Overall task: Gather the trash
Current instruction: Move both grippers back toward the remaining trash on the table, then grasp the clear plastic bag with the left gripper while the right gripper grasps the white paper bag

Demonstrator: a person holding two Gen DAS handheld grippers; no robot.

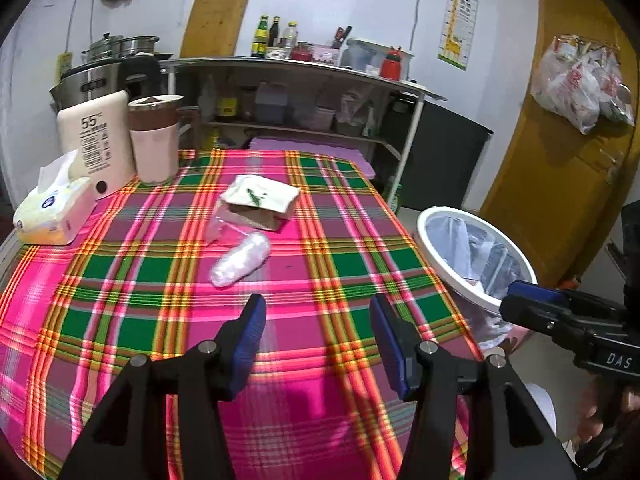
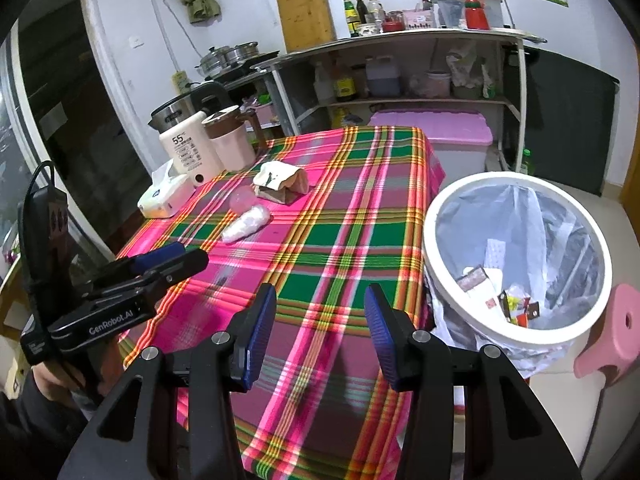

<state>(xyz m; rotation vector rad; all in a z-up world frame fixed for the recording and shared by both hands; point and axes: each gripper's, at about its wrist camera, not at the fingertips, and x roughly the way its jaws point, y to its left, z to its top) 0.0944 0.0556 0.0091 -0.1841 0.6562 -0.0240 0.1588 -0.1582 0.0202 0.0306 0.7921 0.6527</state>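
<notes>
A crumpled clear plastic wrapper [image 1: 240, 260] lies mid-table on the plaid cloth [image 1: 340, 264]; it also shows in the right wrist view [image 2: 246, 224]. Behind it lie a clear plastic cup [image 1: 222, 224] on its side and a white-and-brown paper bag [image 1: 260, 202], also in the right wrist view [image 2: 280, 182]. My left gripper [image 1: 318, 316] is open and empty, above the cloth short of the wrapper. My right gripper [image 2: 320, 306] is open and empty over the table's right part, beside the white bin [image 2: 516, 336] lined with a clear bag holding several scraps.
A tissue box [image 1: 52, 212], a white appliance marked 55 [image 1: 96, 144] and a pink jug [image 1: 154, 144] stand at the table's far left. A shelf rack [image 1: 300, 100] and pink-lidded box [image 2: 436, 132] stand behind. A pink stool [image 2: 612, 336] sits by the bin.
</notes>
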